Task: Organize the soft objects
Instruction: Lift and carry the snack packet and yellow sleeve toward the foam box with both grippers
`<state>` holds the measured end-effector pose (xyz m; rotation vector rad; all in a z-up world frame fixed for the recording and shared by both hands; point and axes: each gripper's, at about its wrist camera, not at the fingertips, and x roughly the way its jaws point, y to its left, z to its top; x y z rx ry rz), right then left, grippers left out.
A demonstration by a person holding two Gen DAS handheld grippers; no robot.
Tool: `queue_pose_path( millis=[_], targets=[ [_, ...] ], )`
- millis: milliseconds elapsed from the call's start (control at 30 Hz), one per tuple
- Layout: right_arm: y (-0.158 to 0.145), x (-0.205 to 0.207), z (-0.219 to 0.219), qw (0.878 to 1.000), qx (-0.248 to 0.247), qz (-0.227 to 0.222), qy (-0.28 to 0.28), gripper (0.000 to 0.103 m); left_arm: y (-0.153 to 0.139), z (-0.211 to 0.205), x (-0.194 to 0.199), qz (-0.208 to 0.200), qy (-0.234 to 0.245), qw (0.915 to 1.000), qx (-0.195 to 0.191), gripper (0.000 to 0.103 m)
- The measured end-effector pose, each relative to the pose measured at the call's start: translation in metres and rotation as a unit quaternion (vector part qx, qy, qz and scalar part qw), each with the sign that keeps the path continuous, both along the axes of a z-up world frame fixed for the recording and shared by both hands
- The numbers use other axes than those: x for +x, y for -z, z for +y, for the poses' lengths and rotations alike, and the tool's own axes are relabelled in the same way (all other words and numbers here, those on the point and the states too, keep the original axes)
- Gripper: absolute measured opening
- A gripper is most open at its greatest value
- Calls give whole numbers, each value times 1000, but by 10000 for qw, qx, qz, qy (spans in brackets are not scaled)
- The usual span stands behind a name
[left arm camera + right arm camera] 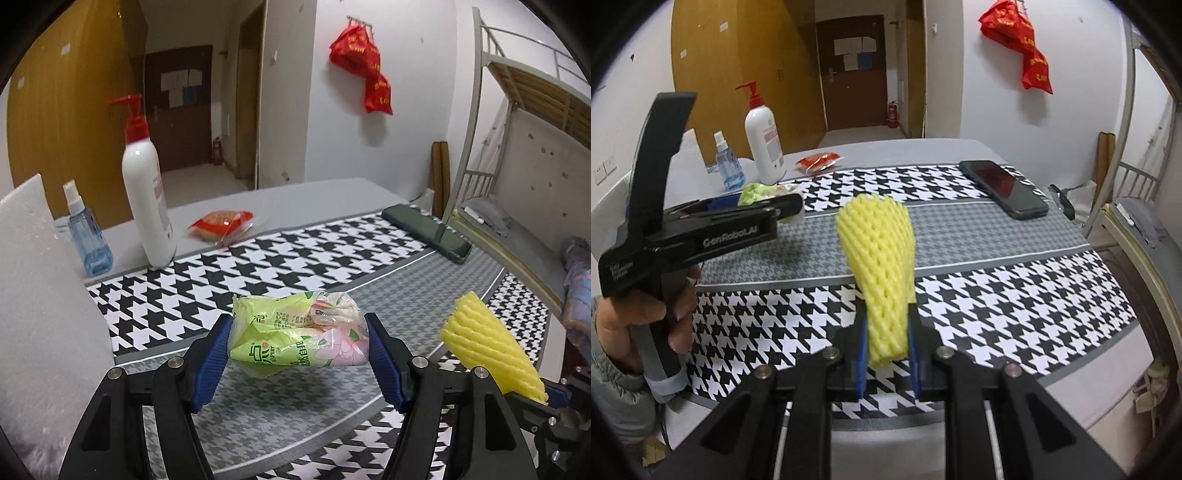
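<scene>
My left gripper is shut on a green and pink tissue pack, held just above the houndstooth cloth with a blue pad pressed on each end. My right gripper is shut on the lower end of a yellow foam net sleeve, which stands up and leans left over the cloth. The sleeve also shows at the right edge of the left wrist view. The left gripper appears at the left of the right wrist view, held by a hand, with the tissue pack peeking above it.
A white pump bottle with a red top, a blue spray bottle and a red snack packet sit at the table's far left. A dark phone lies far right. A white foam block stands at left; a bunk bed frame at right.
</scene>
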<state>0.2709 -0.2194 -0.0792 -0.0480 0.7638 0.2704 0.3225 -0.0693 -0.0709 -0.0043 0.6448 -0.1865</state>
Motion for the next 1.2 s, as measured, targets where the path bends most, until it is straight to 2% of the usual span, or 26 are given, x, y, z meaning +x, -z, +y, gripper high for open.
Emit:
queue_pose_path(
  millis=[167, 433, 800, 1200],
  targets=[
    [-7, -9, -6, 9999, 88, -57, 84, 22, -11, -8, -11, -252, 69, 9995, 155, 71],
    [-26, -29, -11, 9995, 145, -261, 137, 22, -34, -6, -37, -519, 184, 9985, -19, 71],
    [-48, -46, 7, 9985, 154, -521, 4, 22, -56, 9, -70, -828, 44, 9966, 41, 71],
    [-66, -60, 28, 9965, 210, -786, -182, 22, -78, 45, -104, -1190, -368, 9922, 23, 71]
  ],
)
